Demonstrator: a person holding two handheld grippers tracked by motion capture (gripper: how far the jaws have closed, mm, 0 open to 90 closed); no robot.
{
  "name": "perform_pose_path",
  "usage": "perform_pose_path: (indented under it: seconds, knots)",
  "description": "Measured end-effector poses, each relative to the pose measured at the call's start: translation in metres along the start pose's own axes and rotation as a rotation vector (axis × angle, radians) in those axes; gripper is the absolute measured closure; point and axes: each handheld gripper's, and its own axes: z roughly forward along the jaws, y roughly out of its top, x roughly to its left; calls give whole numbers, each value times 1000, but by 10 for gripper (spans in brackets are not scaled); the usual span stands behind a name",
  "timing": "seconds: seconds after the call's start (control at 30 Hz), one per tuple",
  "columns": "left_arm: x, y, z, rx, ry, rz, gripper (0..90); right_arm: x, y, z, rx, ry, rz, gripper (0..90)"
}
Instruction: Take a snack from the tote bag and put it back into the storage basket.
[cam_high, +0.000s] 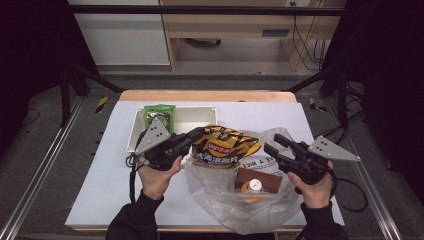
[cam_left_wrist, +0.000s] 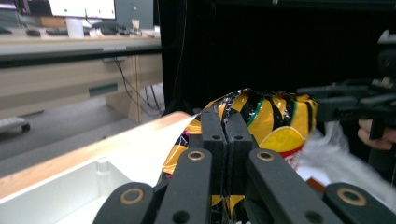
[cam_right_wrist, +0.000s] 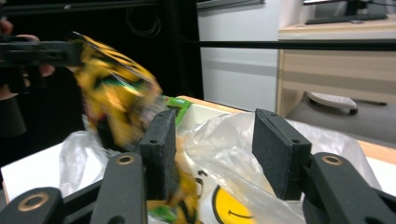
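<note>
Your left gripper pinches the chip bag with jaws clamped; your right gripper gapes empty, so the plastic bag may drag along.

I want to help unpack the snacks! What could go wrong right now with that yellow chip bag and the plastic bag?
The left tongs pinch only an edge of the chip bag, so it might slip or get crushed. The right tongs stand open, not holding the plastic bag, so that bag could lift along and spill the brown box and the small jar inside.
</note>
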Motion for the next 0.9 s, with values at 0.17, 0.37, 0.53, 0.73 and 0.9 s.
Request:
perform_pose_path:
  seconds: [0.17, 0.37, 0.53, 0.73, 0.9]
  knots:
    - [-4, 13, -3, -40, -14, -9, 894, -8, -6, -11, 1, -19, 23, 510]
    - [-14, 29, 2, -77, -23, -6, 894, -9, -25, -5, 122, -96, -65, 561]
    - [-16, 41, 1, -109, -33, -17, 894, -17, -54, -1, 207, -117, -44, 603]
    - [-11, 53, -4, -137, -18, -31, 894, -26, -74, 1, 265, -138, -13, 608]
    - [-11, 58, 2, -151, -20, -54, 894, -26, -81, 5, 283, -128, -8, 609]
